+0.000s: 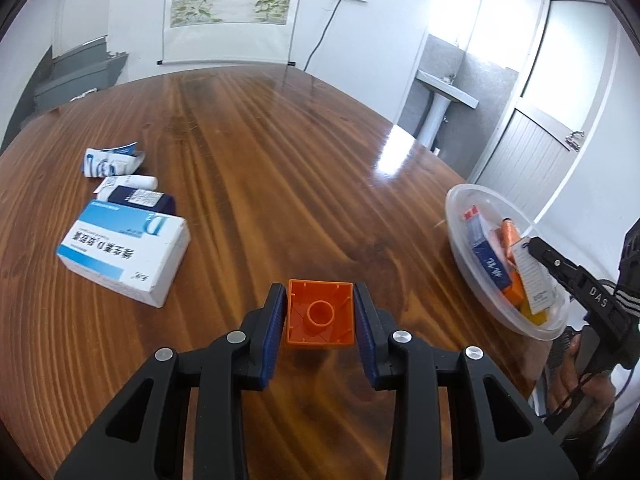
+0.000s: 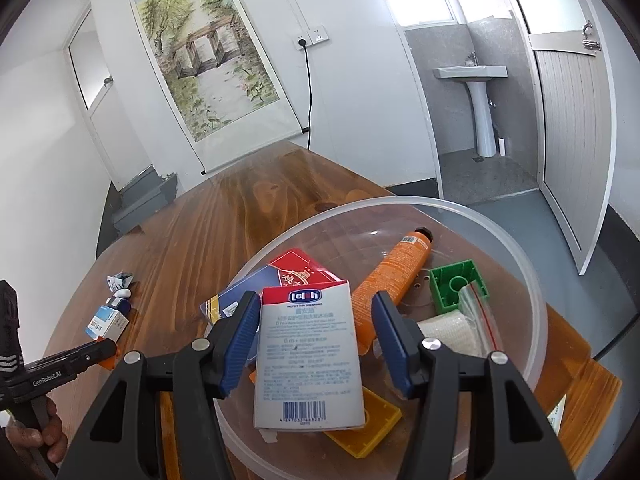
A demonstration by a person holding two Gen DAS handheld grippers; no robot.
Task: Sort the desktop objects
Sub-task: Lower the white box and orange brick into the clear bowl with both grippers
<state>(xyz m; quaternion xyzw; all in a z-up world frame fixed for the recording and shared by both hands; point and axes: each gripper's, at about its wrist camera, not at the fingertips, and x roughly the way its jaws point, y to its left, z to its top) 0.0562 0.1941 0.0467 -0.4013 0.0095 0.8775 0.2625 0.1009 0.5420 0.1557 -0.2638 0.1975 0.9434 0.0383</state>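
The wooden table [image 1: 280,152] fills both views, its glossy striped grain running away toward a hanging landscape scroll [image 2: 208,64] on the white wall. Near the table's right edge sits a clear plastic bowl [image 2: 536,320], wide and shallow, already loaded with sorted items: a red-and-blue card box [image 2: 280,276], an orange tube [image 2: 396,272] lying slantwise with its black cap toward the far rim, a hollow green block [image 2: 456,284], a roll of white gauze [image 2: 452,332] beside a small zip bag [image 2: 476,312], and a yellow block [image 2: 368,428] at the near side.

On the left part of the table lies a blue-and-white medicine box [image 1: 124,256], flat, with a dark blue box [image 1: 144,200] just behind it, a small white tube [image 1: 136,181] touching that, and a crumpled blue-and-white packet [image 1: 108,160] farthest back.

The right gripper [image 2: 316,340] hangs over the bowl. A white carton with a red top [image 2: 308,356] stands between its blue pads [image 2: 240,340]; the jaws are spread and clear gaps show on both sides, so the pads do not press it. The carton leans on the bowl's contents.

The left gripper [image 1: 320,312] is closed on an orange building block [image 1: 320,312], hollow underside facing the camera, both pads [image 1: 272,328] tight against its sides, above the table near its front edge and well apart from the bowl. A hand [image 2: 44,436] grips the left gripper's handle.
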